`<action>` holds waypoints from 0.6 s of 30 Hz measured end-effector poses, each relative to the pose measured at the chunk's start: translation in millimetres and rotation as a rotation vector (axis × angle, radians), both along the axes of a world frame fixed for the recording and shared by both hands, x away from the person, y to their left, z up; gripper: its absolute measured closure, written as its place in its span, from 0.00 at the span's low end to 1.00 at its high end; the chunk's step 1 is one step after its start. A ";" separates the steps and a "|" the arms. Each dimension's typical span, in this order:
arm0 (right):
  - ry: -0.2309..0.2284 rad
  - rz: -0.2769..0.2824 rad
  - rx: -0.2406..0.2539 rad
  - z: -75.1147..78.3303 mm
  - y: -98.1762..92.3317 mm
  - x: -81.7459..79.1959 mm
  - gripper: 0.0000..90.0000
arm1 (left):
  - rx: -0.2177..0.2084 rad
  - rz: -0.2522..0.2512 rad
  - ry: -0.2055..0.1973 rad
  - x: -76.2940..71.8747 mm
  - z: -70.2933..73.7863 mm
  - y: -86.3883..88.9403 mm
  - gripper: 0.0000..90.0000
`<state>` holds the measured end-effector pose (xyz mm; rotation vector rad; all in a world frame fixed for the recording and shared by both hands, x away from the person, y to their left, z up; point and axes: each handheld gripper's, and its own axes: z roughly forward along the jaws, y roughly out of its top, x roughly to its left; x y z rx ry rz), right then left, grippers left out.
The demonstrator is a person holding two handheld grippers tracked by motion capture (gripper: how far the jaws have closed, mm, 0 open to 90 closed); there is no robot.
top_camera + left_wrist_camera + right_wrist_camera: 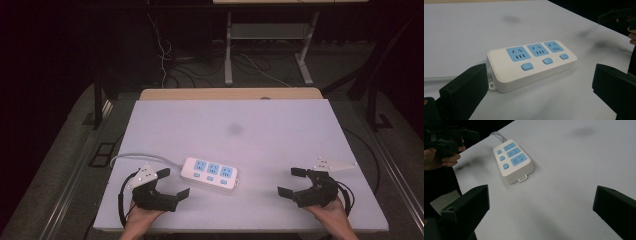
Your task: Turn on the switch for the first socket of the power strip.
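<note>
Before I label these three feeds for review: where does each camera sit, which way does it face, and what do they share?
High view: above the person's side, looking forward and down on the white table; both hands, left gripper and right gripper enter from the bottom.
Left gripper view: rides the left gripper, facing the power strip between its open jaws; the other gripper shows far right.
Right gripper view: rides the right gripper, facing across the table to the strip; the other hand shows top left.
Shared: the power strip and table.

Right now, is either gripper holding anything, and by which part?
Nothing is held. The left gripper and right gripper both stand open, apart from the power strip lying between them on the table.
</note>
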<state>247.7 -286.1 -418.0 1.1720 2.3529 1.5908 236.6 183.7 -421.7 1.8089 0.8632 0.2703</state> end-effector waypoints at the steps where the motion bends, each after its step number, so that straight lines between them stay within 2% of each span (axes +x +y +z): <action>1: 0.001 0.000 0.000 -0.1 0.0 -0.1 0.00 | -0.001 -0.001 0.000 -0.2 0.0 0.1 0.00; 18: 0.005 0.005 -0.009 -1.1 0.6 -0.4 0.00 | -0.017 -0.015 -0.004 -2.1 1.1 4.3 0.00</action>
